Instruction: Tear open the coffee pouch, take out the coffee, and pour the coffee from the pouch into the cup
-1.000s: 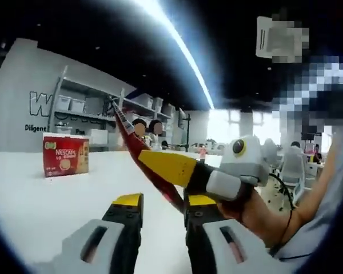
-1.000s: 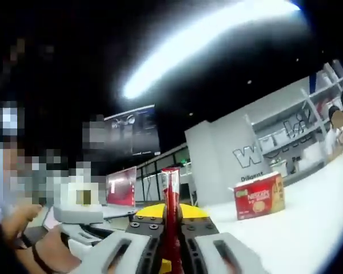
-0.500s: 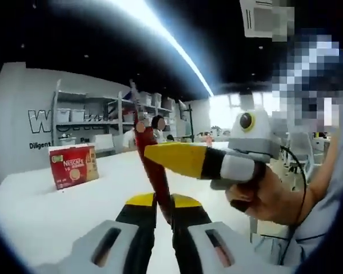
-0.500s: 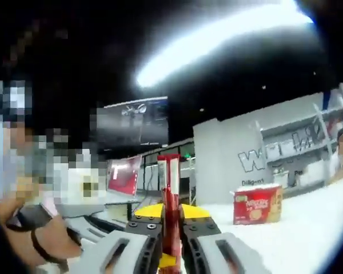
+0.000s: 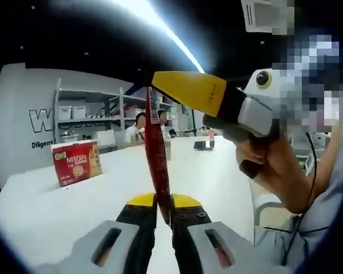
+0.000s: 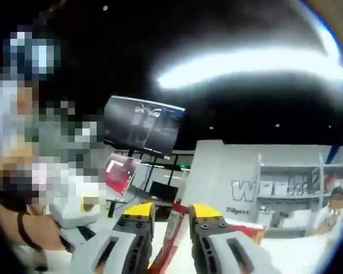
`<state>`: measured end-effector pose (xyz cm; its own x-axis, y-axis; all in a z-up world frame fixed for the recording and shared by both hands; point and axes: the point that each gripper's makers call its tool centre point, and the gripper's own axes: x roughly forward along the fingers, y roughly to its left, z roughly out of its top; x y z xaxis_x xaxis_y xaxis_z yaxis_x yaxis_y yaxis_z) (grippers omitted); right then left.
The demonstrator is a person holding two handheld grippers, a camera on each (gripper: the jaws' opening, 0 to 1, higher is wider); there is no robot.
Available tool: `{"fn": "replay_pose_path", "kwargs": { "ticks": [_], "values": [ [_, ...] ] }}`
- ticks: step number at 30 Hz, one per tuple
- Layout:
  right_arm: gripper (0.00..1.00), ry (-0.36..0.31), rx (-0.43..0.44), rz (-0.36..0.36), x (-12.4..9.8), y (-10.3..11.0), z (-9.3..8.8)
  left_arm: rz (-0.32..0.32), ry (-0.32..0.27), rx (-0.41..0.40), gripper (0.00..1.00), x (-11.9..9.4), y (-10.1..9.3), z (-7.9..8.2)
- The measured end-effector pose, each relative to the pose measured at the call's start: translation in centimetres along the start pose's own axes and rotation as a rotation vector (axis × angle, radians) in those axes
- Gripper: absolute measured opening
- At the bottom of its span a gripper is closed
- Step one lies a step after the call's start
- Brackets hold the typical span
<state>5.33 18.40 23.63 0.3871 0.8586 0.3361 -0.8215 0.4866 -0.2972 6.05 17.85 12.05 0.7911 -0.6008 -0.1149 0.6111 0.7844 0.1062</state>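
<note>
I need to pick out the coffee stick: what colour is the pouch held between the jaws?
Red; the coffee pouch shows best in the left gripper view.

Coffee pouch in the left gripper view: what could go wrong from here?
The coffee pouch stands upright, its lower end pinched in the left hand-held gripper; the right hand-held gripper sits at its top. A hard tear might spill coffee over the white table. No cup is in view, so pouring may need a search.
</note>
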Motion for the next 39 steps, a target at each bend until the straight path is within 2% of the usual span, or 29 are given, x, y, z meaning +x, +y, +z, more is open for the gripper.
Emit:
{"fn": "replay_pose_path", "kwargs": {
  "ticks": [1, 3, 4, 6, 9, 11, 13, 14, 15, 16, 18, 20, 22, 24, 25, 27, 29, 30, 31, 33, 34, 35, 36, 37, 38, 39],
  "values": [
    [0.32, -0.023, 0.015, 0.031, -0.2, 0.1, 0.2, -0.034, 0.030, 0.005, 0.11, -0.1, -0.5, -0.5],
    [0.35, -0.026, 0.019, 0.083, -1.0, -0.2, 0.0, -0.068, 0.024, 0.018, 0.11, -0.3, -1.0, -0.5],
    [0.36, -0.028, 0.017, 0.122, -1.4, -0.2, -0.1, -0.105, 0.038, 0.021, 0.11, -0.4, -1.5, -0.7],
    [0.39, -0.049, 0.028, 0.277, -2.6, 0.8, 0.0, -0.135, 0.056, 0.038, 0.11, -0.5, -1.8, -1.0],
    [0.42, -0.023, -0.028, 0.463, -3.8, 2.3, -0.8, -0.198, 0.103, 0.085, 0.11, -0.5, -3.0, -1.9],
    [0.44, 0.066, -0.062, 0.663, -5.4, 3.6, -2.6, -0.218, 0.119, 0.101, 0.11, -0.5, -3.5, -2.3],
    [0.41, 0.195, -0.010, 0.807, -6.7, 4.1, -4.6, -0.242, 0.147, 0.106, 0.11, -0.2, -4.1, -3.0],
    [0.38, 0.247, -0.001, 0.849, -7.1, 4.0, -5.3, -0.247, 0.160, 0.106, 0.11, -0.1, -4.2, -3.2],
    [0.31, 0.265, 0.001, 0.863, -7.1, 3.7, -5.7, -0.250, 0.163, 0.107, 0.11, 0.0, -4.3, -3.3],
    [0.26, 0.286, 0.039, 0.893, -7.3, 3.9, -5.9, -0.265, 0.170, 0.115, 0.11, 0.2, -4.7, -3.5],
    [0.23, 0.290, 0.088, 0.959, -7.7, 4.2, -5.9, -0.286, 0.173, 0.120, 0.11, 0.2, -5.1, -3.5],
    [0.16, 0.295, 0.133, 1.015, -8.0, 4.5, -6.0, -0.315, 0.166, 0.116, 0.11, 0.2, -5.7, -3.4],
    [0.10, 0.300, 0.207, 1.040, -8.1, 4.6, -5.9, -0.333, 0.162, 0.114, 0.11, 0.3, -6.1, -3.4],
    [0.08, 0.288, 0.217, 1.031, -7.9, 4.3, -5.9, -0.315, 0.122, 0.110, 0.11, 0.5, -5.7, -3.0],
    [0.08, 0.263, 0.262, 1.001, -7.6, 4.0, -5.5, -0.291, 0.086, 0.114, 0.12, 0.6, -5.2, -2.6],
    [0.08, 0.226, 0.292, 0.951, -7.0, 3.2, -5.3, -0.274, 0.046, 0.107, 0.17, 0.6, -4.7, -2.0],
    [0.07, 0.121, 0.402, 0.869, -6.2, 1.6, -4.1, -0.227, -0.051, 0.070, 0.34, 0.5, -3.6, -0.3],
    [0.07, 0.104, 0.418, 0.860, -6.1, 1.4, -3.9, -0.219, -0.080, 0.053, 0.38, 0.4, -3.4, 0.2],
    [0.07, 0.039, 0.477, 0.809, -5.7, 0.7, -3.2, -0.203, -0.137, 0.011, 0.39, 0.1, -2.9, 1.3],
    [0.07, -0.054, 0.548, 0.758, -5.4, -0.3, -2.3, -0.188, -0.216, -0.059, 0.39, -0.3, -2.2, 2.7],
    [0.07, -0.164, 0.617, 0.695, -5.2, -1.1, -1.2, -0.182, -0.282, -0.122, 0.39, -0.6, -1.6, 3.7],
    [0.07, -0.196, 0.647, 0.683, -5.3, -1.3, -0.9, -0.195, -0.343, -0.187, 0.38, -1.1, -1.3, 4.5],
    [0.07, -0.227, 0.672, 0.673, -5.4, -1.5, -0.7, -0.200, -0.357, -0.201, 0.36, -1.2, -1.3, 4.7],
    [0.07, -0.274, 0.689, 0.652, -5.5, -1.4, -0.6, -0.235, -0.442, -0.237, 0.34, -2.0, -1.3, 5.8],
    [0.07, -0.268, 0.681, 0.657, -5.6, -0.8, -1.1, -0.264, -0.483, -0.234, 0.33, -2.5, -1.7, 6.3],
    [0.07, -0.273, 0.684, 0.656, -5.6, -0.6, -1.2, -0.285, -0.489, -0.233, 0.33, -2.6, -2.1, 6.5]
  ]
}}
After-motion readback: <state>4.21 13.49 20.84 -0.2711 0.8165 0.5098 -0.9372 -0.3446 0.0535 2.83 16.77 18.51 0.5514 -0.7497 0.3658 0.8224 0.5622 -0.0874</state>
